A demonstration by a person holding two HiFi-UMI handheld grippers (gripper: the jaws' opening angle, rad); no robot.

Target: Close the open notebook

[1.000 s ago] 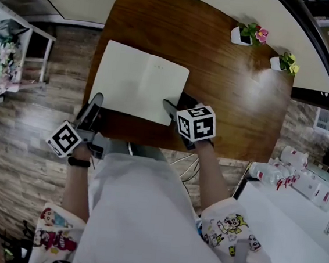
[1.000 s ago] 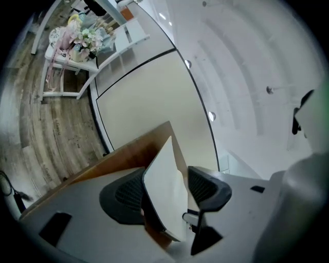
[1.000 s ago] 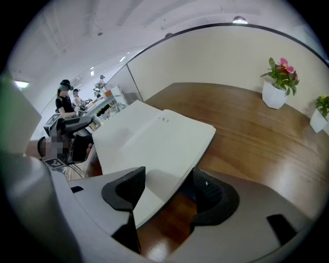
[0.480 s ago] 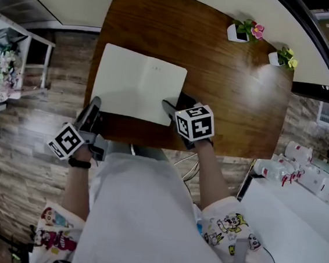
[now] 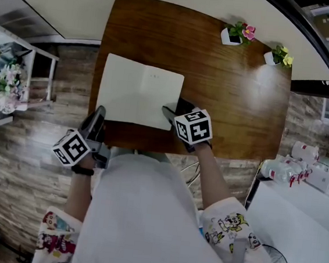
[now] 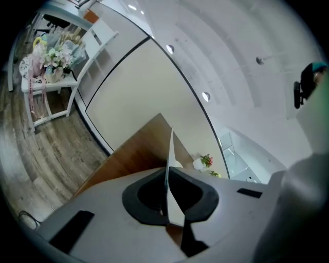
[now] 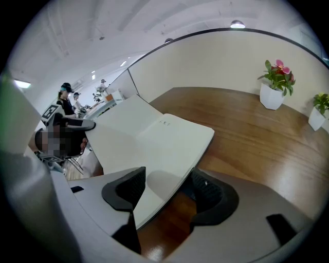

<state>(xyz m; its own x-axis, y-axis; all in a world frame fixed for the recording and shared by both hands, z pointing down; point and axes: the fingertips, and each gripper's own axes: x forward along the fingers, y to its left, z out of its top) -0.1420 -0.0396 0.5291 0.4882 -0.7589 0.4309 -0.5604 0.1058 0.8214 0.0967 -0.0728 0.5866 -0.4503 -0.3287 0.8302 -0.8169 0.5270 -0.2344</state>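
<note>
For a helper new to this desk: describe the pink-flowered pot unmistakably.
On the brown wooden table, two small white pots stand at the far right corner. It is the pot nearer the notebook, with a pink bloom; its neighbour is yellow-green.

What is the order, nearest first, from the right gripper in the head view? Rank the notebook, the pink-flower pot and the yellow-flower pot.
From the right gripper:
1. notebook: its near right corner lies between the jaws.
2. pink-flower pot: up and to the right.
3. yellow-flower pot: farther right still.
</note>
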